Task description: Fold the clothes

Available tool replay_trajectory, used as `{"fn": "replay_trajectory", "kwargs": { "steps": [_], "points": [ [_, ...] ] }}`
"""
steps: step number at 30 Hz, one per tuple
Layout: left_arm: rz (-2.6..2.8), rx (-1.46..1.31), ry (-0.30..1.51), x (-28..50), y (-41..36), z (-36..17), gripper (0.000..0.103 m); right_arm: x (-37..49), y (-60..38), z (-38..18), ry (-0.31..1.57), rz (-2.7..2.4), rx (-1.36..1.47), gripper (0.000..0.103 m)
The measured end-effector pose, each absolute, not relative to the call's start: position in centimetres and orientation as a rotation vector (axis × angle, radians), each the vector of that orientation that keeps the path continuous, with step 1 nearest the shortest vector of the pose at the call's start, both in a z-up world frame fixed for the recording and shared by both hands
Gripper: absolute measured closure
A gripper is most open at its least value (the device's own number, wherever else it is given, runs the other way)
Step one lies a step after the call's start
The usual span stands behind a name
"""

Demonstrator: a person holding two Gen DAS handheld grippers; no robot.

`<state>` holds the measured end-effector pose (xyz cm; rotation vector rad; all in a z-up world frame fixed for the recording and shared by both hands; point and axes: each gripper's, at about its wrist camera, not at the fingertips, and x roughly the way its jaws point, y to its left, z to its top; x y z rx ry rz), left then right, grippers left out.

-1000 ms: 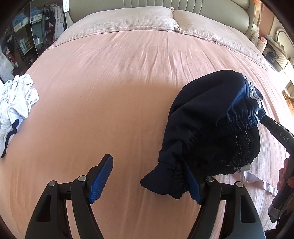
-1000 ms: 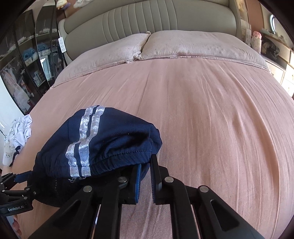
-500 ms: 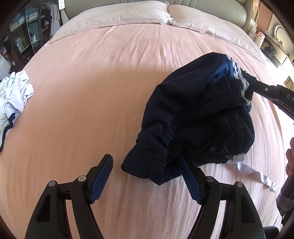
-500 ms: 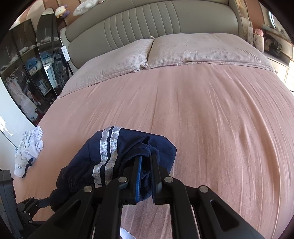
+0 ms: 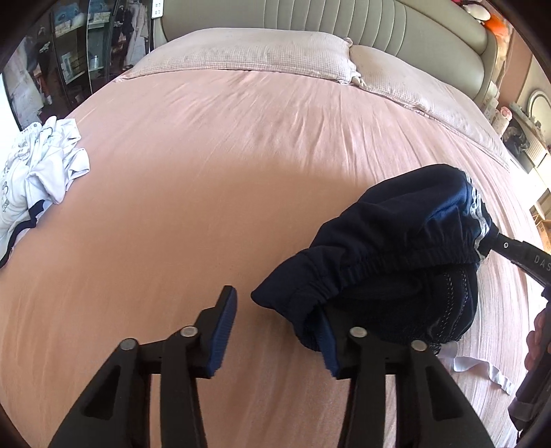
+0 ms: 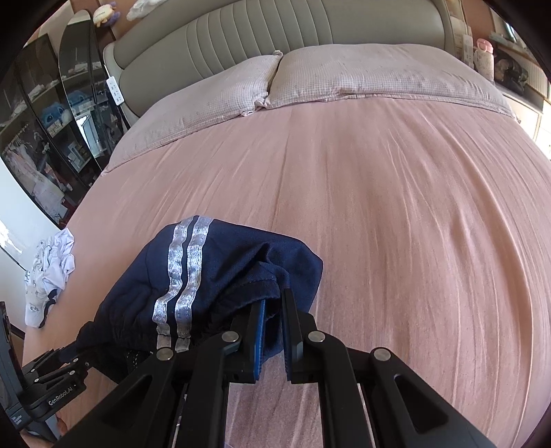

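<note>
Navy shorts (image 5: pixel 396 248) with two silver side stripes hang bunched just above the pink bed sheet (image 5: pixel 206 206). My right gripper (image 6: pixel 275 310) is shut on a fold of the shorts (image 6: pixel 224 275) near the waistband; in the left wrist view it shows as a black arm (image 5: pixel 516 255) at the right. My left gripper (image 5: pixel 275 310) has its jaws closing. The shorts' elastic corner hangs between them against the right pad (image 5: pixel 327 348), while the left pad (image 5: pixel 224 327) stands apart from the cloth.
A crumpled white garment (image 5: pixel 41 165) lies at the bed's left edge. Two checked pillows (image 6: pixel 310 75) rest against the padded headboard (image 6: pixel 275 31). Dark glass cabinets (image 6: pixel 44 131) stand to the left and a cluttered dresser (image 5: pixel 523 138) to the right. A hand (image 5: pixel 537 341) shows at the right edge.
The left gripper's jaws have come much closer together. In the left view the shorts shifted right, their corner still against the right pad. The right gripper stays shut on the shorts.
</note>
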<state>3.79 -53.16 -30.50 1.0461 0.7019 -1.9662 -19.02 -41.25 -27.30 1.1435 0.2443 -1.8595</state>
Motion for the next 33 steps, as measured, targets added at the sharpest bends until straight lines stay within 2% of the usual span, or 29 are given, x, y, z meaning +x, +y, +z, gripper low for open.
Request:
{"fn": "replay_trajectory", "kwargs": {
  "steps": [4,6,7,8,10,11,17,21,26,29,30,31,32,33],
  "points": [
    [-1.989,1.047,0.747,3.5,-53.5,-30.8,0.085,-19.1,-40.9,-27.7,0.251,-1.863,1.156,0.095],
    [-1.993,1.045,0.771,3.6,-53.8,-30.8,0.087,-19.1,-40.7,-28.0,0.286,-1.873,1.160,0.090],
    [-1.994,1.039,0.775,3.3,-54.2,-30.7,0.088,-19.1,-40.6,-28.1,0.313,-1.881,1.156,0.078],
    [-1.993,1.032,0.779,3.6,-54.3,-30.5,0.088,-19.1,-40.6,-28.2,0.335,-1.894,1.150,0.057],
    [-1.999,1.020,0.792,4.2,-54.2,-29.8,0.088,-19.1,-40.3,-28.4,0.350,-1.914,1.135,0.032],
    [-2.001,1.012,0.798,4.4,-54.1,-29.5,0.088,-19.2,-40.1,-28.5,0.340,-1.919,1.125,0.031],
    [-2.024,0.973,0.809,3.5,-56.2,-28.4,0.088,-19.9,-40.3,-29.5,0.314,-1.908,1.148,0.031],
    [-2.042,0.963,0.808,2.9,-57.0,-28.0,0.088,-18.6,-40.7,-28.3,0.359,-1.921,1.010,0.031],
    [-2.048,0.966,0.818,2.8,-57.6,-27.8,0.088,-16.7,-42.0,-27.8,0.507,-1.899,0.839,0.031],
    [-2.050,0.970,0.817,3.1,-57.7,-27.7,0.088,-16.6,-42.1,-27.7,0.499,-1.883,0.811,0.032],
    [-2.052,0.974,0.811,3.1,-57.8,-27.7,0.088,-16.8,-42.1,-27.7,0.480,-1.877,0.819,0.035],
    [-2.051,0.980,0.807,3.1,-57.8,-27.7,0.088,-17.0,-42.1,-27.6,0.461,-1.872,0.827,0.051],
    [-2.049,0.986,0.804,3.1,-57.9,-27.8,0.088,-17.1,-42.2,-27.6,0.458,-1.870,0.839,0.076],
    [-2.047,0.989,0.803,3.1,-57.9,-27.8,0.088,-17.1,-42.4,-27.6,0.467,-1.870,0.846,0.085]
  ]
}}
